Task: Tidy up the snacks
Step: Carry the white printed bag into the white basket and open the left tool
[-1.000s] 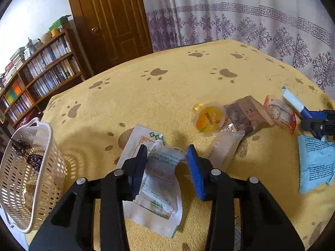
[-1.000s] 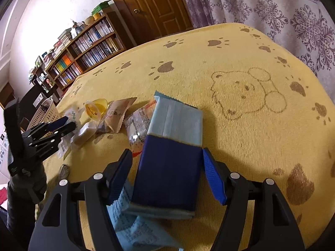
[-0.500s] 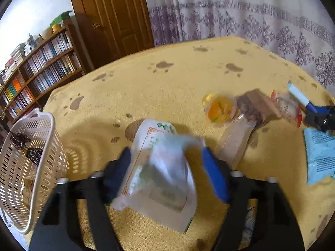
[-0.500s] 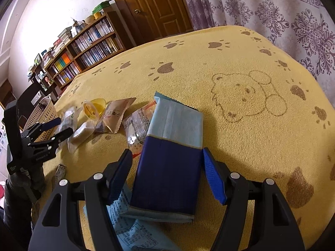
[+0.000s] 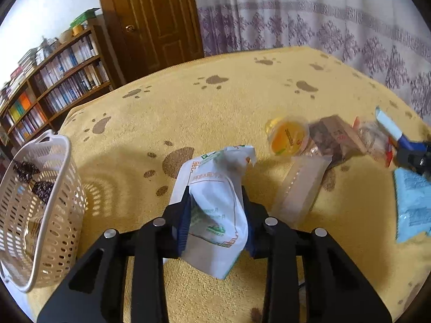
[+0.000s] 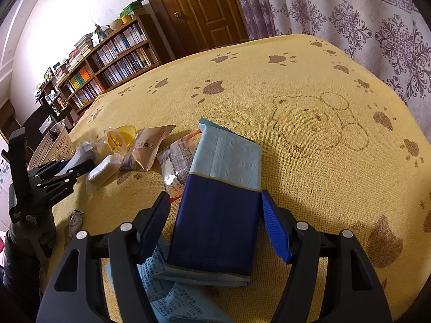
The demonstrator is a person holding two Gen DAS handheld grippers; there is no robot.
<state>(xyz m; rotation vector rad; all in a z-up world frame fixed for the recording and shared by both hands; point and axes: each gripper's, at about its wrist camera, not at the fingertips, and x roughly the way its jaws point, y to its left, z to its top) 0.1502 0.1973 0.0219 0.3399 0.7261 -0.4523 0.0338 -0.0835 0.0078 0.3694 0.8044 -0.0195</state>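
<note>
The left gripper (image 5: 216, 216) has its jaws pinching a white paper snack packet with green and orange print (image 5: 215, 202), lifted clear of the yellow towel-covered worktop with brown paw prints (image 5: 215, 102); the packet's top flops forward and its lower corner hangs below the jaws. To the left stands a white perforated plastic basket (image 5: 48, 210) with dark wrapped items inside (too small to identify).

Ahead and to the right lie a round orange jelly cup (image 5: 288, 136), a brown foil snack pouch (image 5: 334, 140), a clear wrapped pale bar (image 5: 301, 185) and a clear red-edged wrapper (image 5: 377, 142), all close together on the cloth.

The right gripper (image 6: 215, 223) holds its jaws spread on either side of a dark blue and light blue rectangular pack (image 6: 218, 202), not touching it as far as can be seen. That pack rests on the worktop, partly overlapping a light blue printed flat packet (image 6: 167, 293) beneath it.
</note>
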